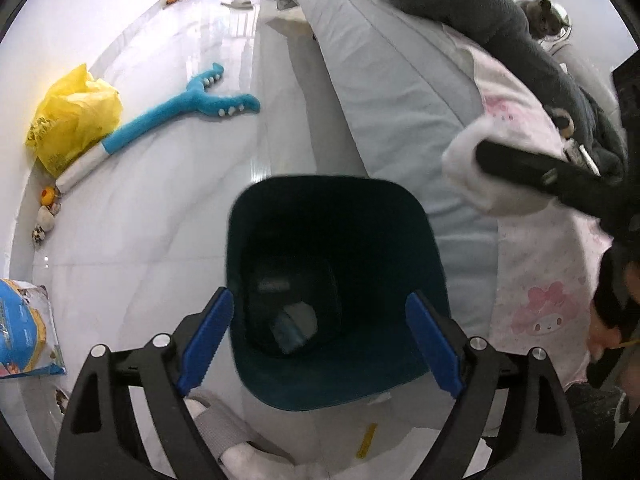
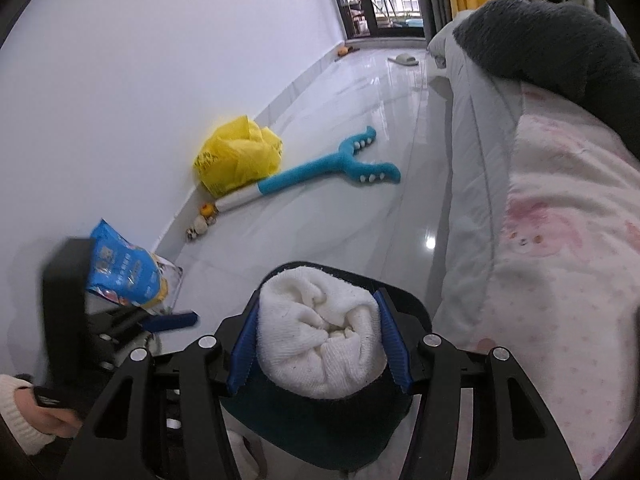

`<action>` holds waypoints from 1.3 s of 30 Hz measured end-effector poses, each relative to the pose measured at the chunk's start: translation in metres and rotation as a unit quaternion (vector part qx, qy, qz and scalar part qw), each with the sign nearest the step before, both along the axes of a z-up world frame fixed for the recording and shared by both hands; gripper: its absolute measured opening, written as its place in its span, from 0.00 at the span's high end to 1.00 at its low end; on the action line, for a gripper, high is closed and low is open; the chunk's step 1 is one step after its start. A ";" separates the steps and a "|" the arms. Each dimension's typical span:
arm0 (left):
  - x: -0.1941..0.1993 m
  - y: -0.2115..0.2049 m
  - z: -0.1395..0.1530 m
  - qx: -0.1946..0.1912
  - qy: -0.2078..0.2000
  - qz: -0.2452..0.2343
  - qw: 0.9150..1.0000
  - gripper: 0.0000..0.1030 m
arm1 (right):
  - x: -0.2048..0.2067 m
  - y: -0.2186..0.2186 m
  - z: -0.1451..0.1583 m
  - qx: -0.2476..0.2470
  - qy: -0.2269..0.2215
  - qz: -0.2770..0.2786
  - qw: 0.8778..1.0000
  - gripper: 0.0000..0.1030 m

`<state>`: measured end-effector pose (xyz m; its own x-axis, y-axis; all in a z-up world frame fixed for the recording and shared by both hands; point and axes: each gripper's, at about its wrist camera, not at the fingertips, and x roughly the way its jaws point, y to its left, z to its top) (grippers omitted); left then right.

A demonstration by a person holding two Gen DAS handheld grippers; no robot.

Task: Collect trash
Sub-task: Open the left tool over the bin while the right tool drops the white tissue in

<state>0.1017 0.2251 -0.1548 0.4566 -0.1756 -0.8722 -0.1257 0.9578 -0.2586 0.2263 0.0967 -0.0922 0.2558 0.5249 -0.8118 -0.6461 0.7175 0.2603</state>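
A dark teal bin (image 1: pixel 328 376) stands on the floor beside the bed. A bluish wrapper (image 1: pixel 294 328) lies at its bottom. My left gripper (image 1: pixel 320 304) hangs over the bin's mouth, open, with nothing between its blue pads. In the right wrist view my right gripper (image 2: pixel 318 304) is shut on a rolled white cloth (image 2: pixel 320 344), held just above the bin's rim (image 2: pixel 320 432). In the left wrist view that cloth (image 1: pixel 464 168) and the right gripper (image 1: pixel 492 168) show at the right, over the bed's edge. A blue pad (image 2: pixel 172 320) of the left gripper shows blurred at the left.
Along the wall lie a yellow plastic bag (image 2: pixel 236 156), a long blue plush toy (image 2: pixel 320 168), a blue snack bag (image 2: pixel 128 272) and small toys (image 2: pixel 204 216). A bed with a pink blanket (image 2: pixel 560 240) and a grey blanket (image 1: pixel 460 4) fills the right. A yellow strip (image 1: pixel 368 440) lies by the bin.
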 end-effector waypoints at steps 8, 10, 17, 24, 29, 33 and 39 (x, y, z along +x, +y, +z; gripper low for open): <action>-0.007 0.016 0.029 0.003 -0.058 0.013 0.998 0.13 | 0.002 0.017 -0.035 -0.053 0.019 0.008 0.998 0.46; -0.010 0.018 0.037 0.005 -0.075 0.014 0.997 0.13 | 0.001 0.021 -0.045 -0.067 0.023 0.013 0.997 0.46; -0.012 0.026 0.058 0.011 -0.111 0.020 0.994 0.22 | -0.005 0.028 -0.073 -0.111 0.040 0.029 0.993 0.46; -0.015 0.025 0.082 0.015 -0.147 0.015 0.989 0.25 | -0.015 0.038 -0.094 -0.150 0.047 0.050 0.986 0.44; -0.014 0.025 0.092 0.012 -0.164 0.016 0.986 0.25 | -0.019 0.035 -0.095 -0.163 0.046 0.056 0.984 0.36; -0.013 0.021 0.101 0.013 -0.176 0.018 0.984 0.25 | -0.021 0.033 -0.086 -0.160 0.036 0.060 0.985 0.30; -0.007 0.011 0.116 0.012 -0.198 0.019 0.980 0.24 | -0.023 0.025 -0.066 -0.139 0.030 0.067 0.988 0.26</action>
